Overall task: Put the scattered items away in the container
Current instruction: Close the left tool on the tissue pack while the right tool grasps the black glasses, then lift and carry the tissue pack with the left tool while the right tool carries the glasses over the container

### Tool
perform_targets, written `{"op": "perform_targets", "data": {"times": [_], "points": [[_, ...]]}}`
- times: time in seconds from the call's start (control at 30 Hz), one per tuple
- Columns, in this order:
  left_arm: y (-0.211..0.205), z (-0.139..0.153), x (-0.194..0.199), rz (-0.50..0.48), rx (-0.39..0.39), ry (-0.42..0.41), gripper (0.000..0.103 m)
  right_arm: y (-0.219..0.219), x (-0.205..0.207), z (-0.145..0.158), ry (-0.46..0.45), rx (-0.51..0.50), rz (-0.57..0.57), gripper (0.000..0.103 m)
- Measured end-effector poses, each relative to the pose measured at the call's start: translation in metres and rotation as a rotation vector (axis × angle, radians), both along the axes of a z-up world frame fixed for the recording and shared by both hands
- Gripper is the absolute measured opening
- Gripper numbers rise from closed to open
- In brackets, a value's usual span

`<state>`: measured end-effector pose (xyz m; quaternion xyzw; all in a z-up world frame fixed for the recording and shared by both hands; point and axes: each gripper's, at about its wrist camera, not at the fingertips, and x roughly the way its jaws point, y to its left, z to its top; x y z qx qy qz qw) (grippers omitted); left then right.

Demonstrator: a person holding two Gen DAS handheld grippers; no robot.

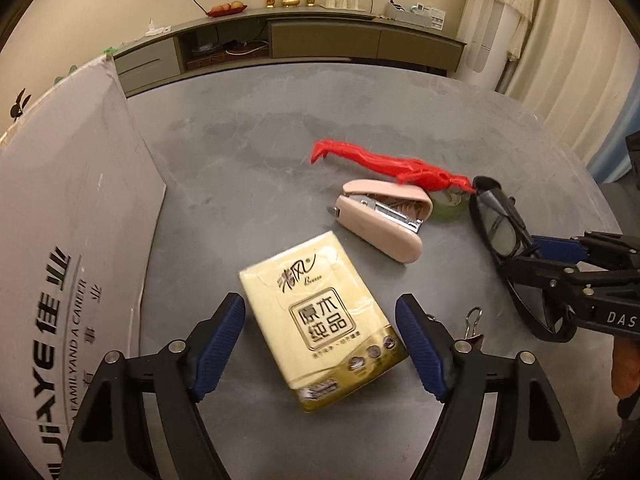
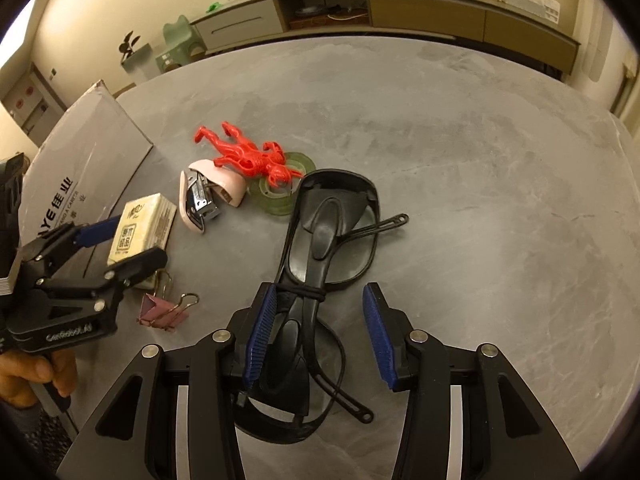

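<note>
Table (image 1: 280,152): grey, mottled top; carries every item below; a low cabinet (image 1: 320,40) stands against the wall behind it
Cardboard box (image 1: 60,220): grey-white, printed lettering on its side; stands at the table's left edge, its near wall just beside the tissue pack
Left gripper (image 1: 320,344): fingers spread wide; blue pads on either side of the tissue pack, neither pad touching it; a hand (image 2: 32,372) grips its handle
Right gripper (image 2: 320,344): fingers spread wide over the sunglasses; left pad against the folded temples, right pad apart from them
Sunglasses (image 2: 320,240): black, folded, lying lenses down; a thin cord wraps the temples; right of the stapler and tape
Tissue pack (image 1: 320,320): pale yellow, flat on the table, between box and stapler
Stapler (image 1: 380,216): pink, lying on its side, jaw partly agape
Red figure (image 2: 248,156): plastic toy, sprawled across the stapler's back and the tape roll
Tape roll (image 2: 280,192): clear green, flat, touching the sunglasses' frame
Binder clip (image 2: 160,308): pink, wire handles up; near the tissue pack's corner
</note>
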<state>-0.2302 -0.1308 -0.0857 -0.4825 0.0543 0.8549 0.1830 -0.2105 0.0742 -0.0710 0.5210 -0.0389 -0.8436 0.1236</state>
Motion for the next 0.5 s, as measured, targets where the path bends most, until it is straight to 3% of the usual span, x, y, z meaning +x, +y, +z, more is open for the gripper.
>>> {"op": "perform_targets", "data": {"times": [0.03,0.2,0.3,0.4,0.5], "points": [[-0.001,0.000,-0.001,-0.002,0.005,-0.004,0.053,0.000,0.000,0.001,0.002,-0.002,0.003,0.030],[0.000,0.001,-0.004,0.001,0.017,-0.005,0.056,0.003,0.002,0.001,0.009,-0.002,-0.011,0.031],[0.005,-0.002,-0.002,-0.013,-0.015,0.014,0.059,0.006,0.002,-0.003,0.003,-0.024,-0.023,0.031],[0.009,-0.002,0.000,-0.039,-0.027,0.027,0.053,0.008,0.002,-0.001,-0.001,-0.058,-0.024,0.022],[0.008,0.002,0.001,-0.040,-0.015,0.037,0.053,0.009,0.004,0.003,0.006,-0.079,-0.023,0.021]]}}
